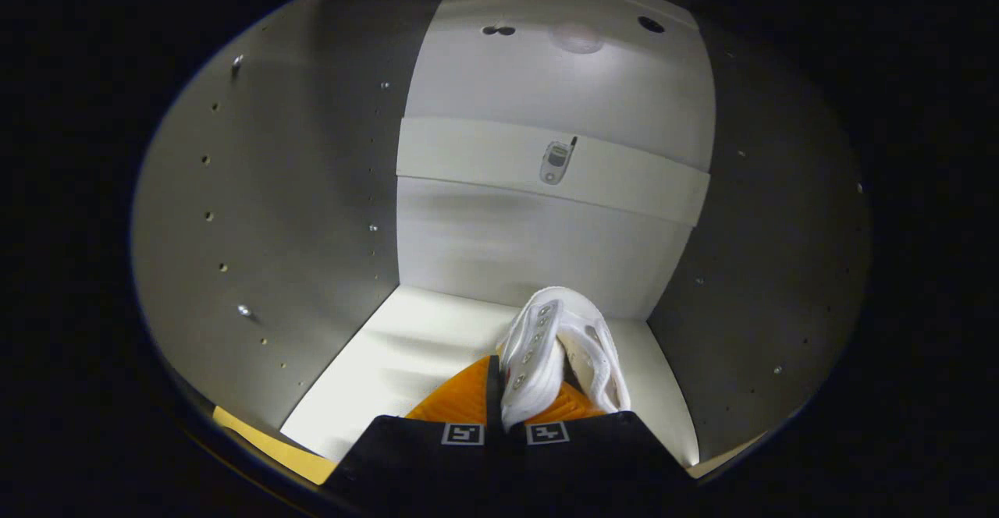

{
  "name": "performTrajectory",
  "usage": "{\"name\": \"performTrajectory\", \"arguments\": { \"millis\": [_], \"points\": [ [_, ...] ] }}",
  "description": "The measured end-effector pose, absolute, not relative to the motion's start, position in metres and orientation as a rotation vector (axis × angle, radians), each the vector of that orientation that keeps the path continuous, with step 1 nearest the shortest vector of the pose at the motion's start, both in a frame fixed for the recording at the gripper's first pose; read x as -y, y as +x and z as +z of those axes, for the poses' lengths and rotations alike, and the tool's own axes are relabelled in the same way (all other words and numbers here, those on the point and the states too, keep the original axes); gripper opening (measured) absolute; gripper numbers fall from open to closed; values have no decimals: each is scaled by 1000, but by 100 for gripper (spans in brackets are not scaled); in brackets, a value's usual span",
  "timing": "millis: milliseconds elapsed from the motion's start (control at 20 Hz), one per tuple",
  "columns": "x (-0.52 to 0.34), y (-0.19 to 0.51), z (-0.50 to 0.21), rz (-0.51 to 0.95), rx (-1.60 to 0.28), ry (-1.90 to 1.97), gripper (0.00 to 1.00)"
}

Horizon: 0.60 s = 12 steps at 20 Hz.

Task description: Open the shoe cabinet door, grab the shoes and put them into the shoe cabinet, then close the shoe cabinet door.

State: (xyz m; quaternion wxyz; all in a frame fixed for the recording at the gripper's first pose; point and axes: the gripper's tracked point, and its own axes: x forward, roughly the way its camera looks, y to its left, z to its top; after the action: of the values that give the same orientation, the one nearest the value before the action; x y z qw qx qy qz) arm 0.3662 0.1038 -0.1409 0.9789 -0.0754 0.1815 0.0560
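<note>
The gripper view looked into the open shoe cabinet (328,190), past the two fingers and onto a pale bottom shelf.

The left side wall (273,214) of the cabinet was grey and carried vertical rows of small drilled holes, with a few metal pegs set among them. Below it, at the front left corner of the shelf, a strip of yellow floor (265,444) showed just outside the cabinet's lower edge.

The bottom shelf (390,370) lay lit and bare along its left half, running back to the rear edge where it met the back panel (499,245). A wide pale crossbar (484,155) ran across the back panel from one side wall to the other, and a small metal fitting (556,163) sat on it near its middle. Above the crossbar the panel showed a couple of dark round holes and a soft bright reflection.

The gripper (511,405) reached in over the front edge of the shelf with its fingers drawn narrow, both pressing on a white shoe (558,350). The shoe stood tilted, its sole edge with a row of small studs turned to the left and its upper to the right. It pointed towards the rear right corner of the shelf, but whether it touched the shelf I could not tell.

The right side wall (773,268) was darker, in shadow, with the same scattered holes.
</note>
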Motion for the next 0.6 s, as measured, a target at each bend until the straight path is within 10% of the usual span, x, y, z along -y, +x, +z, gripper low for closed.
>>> {"name": "performTrajectory", "arguments": {
  "millis": [600],
  "points": [
    [-120,373,-184,121,-487,-156,6]
  ]
}}
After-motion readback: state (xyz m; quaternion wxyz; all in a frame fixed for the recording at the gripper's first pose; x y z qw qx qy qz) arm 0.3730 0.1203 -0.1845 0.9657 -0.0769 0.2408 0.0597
